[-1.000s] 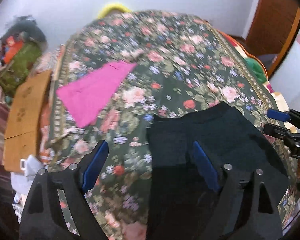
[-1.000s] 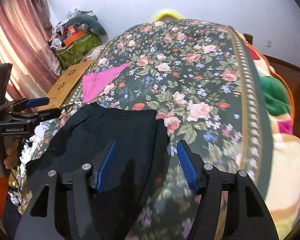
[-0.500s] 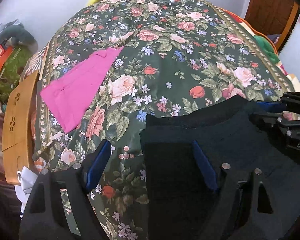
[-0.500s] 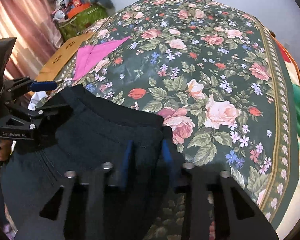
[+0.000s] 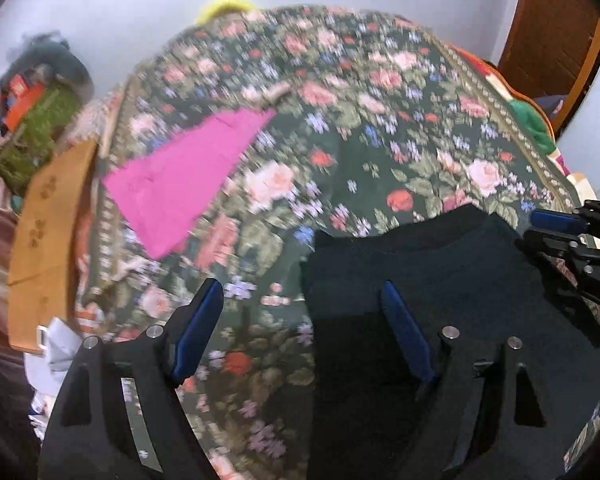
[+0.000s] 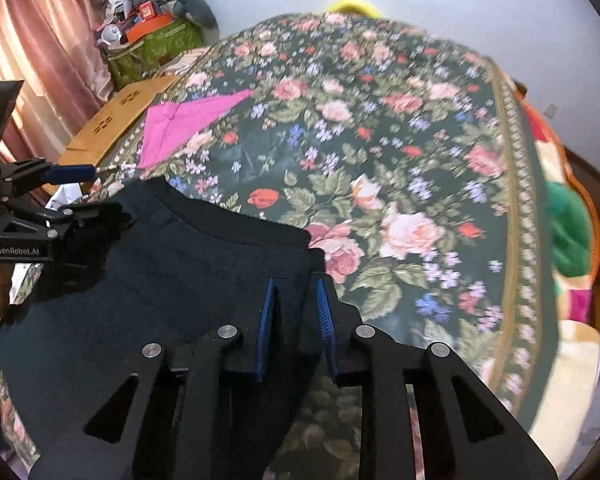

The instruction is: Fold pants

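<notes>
Dark navy pants (image 5: pixel 440 264) lie on the floral bedspread (image 5: pixel 380 120) at its near edge, waistband toward the far side. My left gripper (image 5: pixel 300 286) stands open astride the pants' left edge, one finger over the fabric and one over the bedspread. In the right wrist view my right gripper (image 6: pixel 295 284) has the right corner of the pants (image 6: pixel 160 272) bunched between its blue pads; its jaws are opening slightly but still press the cloth. Each gripper shows in the other's view: the left gripper (image 6: pixel 104 192) and the right gripper (image 5: pixel 534 226).
A folded pink cloth (image 5: pixel 180 184) lies on the bedspread's left side. Beside the bed on the left are a brown cardboard sheet (image 5: pixel 44 240) and a green bag (image 6: pixel 156 48) with clutter. A green cloth (image 6: pixel 568 232) hangs at the bed's right edge, and a wooden door (image 5: pixel 556 20) stands at far right.
My right gripper's jaws, open astride the pants' right edge a second ago, have come together on the waistband corner. The left gripper stays open in much the same place.
</notes>
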The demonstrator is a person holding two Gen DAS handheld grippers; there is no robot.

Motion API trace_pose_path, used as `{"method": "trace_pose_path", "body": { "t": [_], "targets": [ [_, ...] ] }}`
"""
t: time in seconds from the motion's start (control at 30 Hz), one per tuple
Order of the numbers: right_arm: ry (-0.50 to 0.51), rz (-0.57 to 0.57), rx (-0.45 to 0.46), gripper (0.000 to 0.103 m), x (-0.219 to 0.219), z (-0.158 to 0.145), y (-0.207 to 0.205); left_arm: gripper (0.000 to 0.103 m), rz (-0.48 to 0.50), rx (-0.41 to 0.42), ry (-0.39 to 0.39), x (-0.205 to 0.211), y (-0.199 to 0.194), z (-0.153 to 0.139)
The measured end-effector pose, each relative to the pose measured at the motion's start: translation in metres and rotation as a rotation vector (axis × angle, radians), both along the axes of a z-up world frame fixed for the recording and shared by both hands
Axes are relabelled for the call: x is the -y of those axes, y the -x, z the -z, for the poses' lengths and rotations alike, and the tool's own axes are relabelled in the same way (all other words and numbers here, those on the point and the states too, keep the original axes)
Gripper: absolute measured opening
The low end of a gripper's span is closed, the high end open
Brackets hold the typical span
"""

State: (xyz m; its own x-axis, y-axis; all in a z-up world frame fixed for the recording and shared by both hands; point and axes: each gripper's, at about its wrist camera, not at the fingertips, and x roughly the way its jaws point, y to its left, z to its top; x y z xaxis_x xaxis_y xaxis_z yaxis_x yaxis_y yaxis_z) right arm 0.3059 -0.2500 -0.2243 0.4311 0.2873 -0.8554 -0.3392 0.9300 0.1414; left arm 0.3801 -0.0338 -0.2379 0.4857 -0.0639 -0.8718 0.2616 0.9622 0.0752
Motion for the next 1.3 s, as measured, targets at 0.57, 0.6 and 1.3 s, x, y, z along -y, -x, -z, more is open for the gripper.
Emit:
{"method": "trace_pose_path", "body": {
  "t": [0.57, 0.6, 1.3],
  "targets": [
    [-0.208, 0.061, -0.155, 0.083, 0.009, 0.015, 0.051, 0.093, -0.006, -0.178, 0.111, -0.013, 0.044, 0.011],
    [-0.229, 0.062, -0.187, 0.083, 0.011, 0.023, 0.05, 0.093, -0.012, -0.202, 0.137, -0.014, 0.043, 0.017],
    [-0.382, 0.0, -0.326, 0.028, 0.002, 0.039, 0.019, 0.045, 0.013, -0.385, 0.364, -0.006, 0.011, 0.038]
  ]
}}
